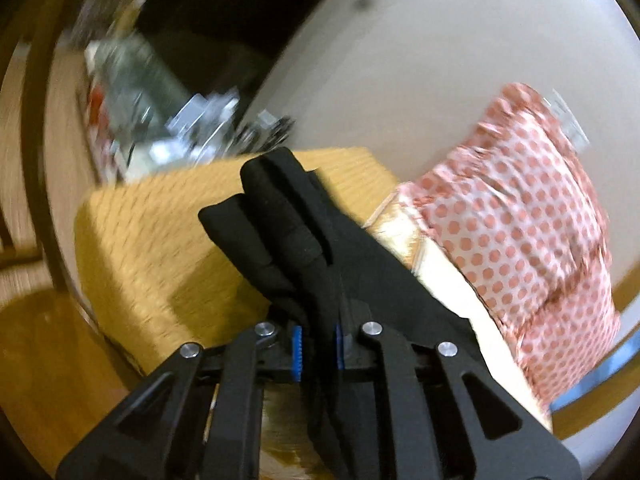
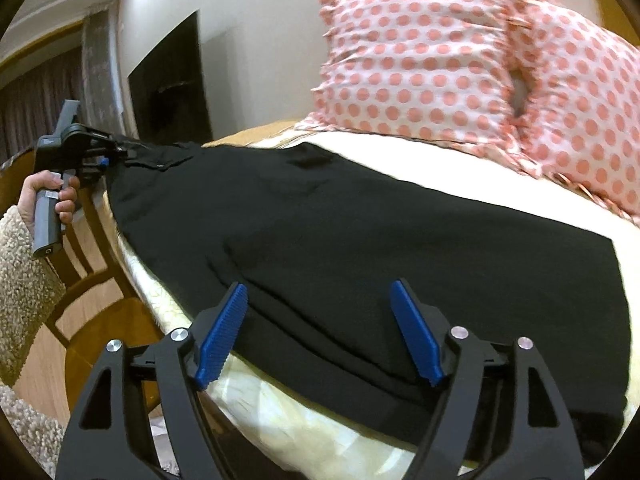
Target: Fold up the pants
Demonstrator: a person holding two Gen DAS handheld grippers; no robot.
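Observation:
Black pants (image 2: 360, 232) lie spread across a cream bed (image 2: 280, 412). In the left wrist view my left gripper (image 1: 318, 344) is shut on a bunched end of the pants (image 1: 288, 224), which sticks up past the blue pads. The right wrist view shows that same left gripper (image 2: 110, 158) at the far left, gripping the pants' far end, which is lifted off the bed. My right gripper (image 2: 320, 332) stands open over the near edge of the pants, with the black cloth under and between its blue fingers (image 2: 222, 336); the pads do not press on it.
Two pink polka-dot pillows (image 2: 440, 60) rest at the head of the bed. A yellow blanket (image 1: 160, 232) covers the bed's far side. A wooden chair (image 2: 80, 280) stands by the bed on the left. A person's hand (image 2: 60, 196) in a fleecy sleeve holds the left gripper.

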